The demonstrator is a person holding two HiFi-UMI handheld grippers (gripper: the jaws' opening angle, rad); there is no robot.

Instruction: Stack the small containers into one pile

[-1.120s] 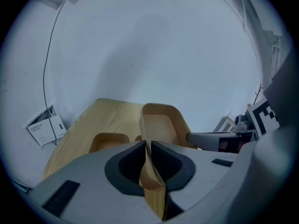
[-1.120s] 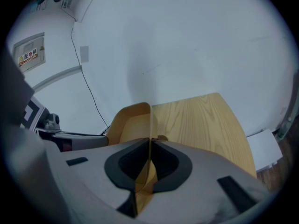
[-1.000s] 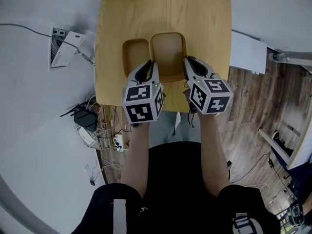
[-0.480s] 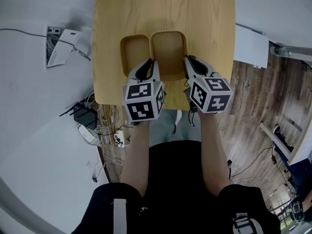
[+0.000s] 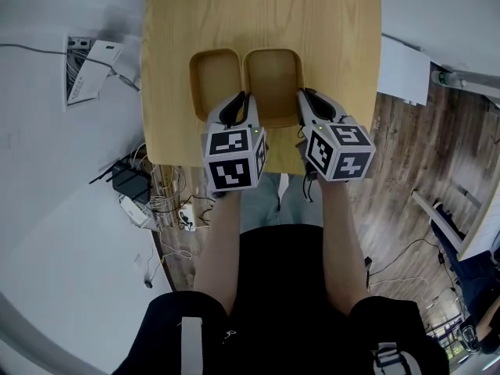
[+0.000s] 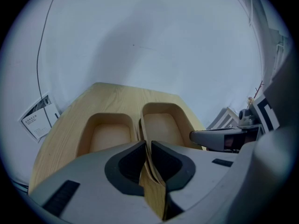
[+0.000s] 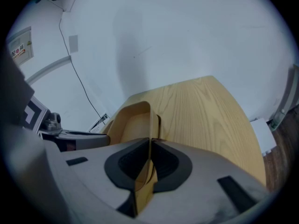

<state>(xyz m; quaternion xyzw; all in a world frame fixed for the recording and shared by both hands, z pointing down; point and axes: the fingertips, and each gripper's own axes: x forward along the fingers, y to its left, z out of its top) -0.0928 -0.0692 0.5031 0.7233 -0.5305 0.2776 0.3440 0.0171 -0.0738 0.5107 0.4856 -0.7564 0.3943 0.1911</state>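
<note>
The wooden container [image 5: 272,80] has shifted right, off its neighbour's rim. Nearest, the left gripper [image 5: 237,109] pinches its left wall and the right gripper [image 5: 310,106] its right wall. The second container [image 5: 215,84] lies just beside it on the table [image 5: 258,14], so nothing is stacked yet.

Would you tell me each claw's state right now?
Left claw: shut on the rim of the right-hand tray.
Right claw: shut on that tray's other side.

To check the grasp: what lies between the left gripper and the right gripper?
In the head view, the right tray lies between the left gripper and the right gripper; both jaws clamp its side walls.
</note>
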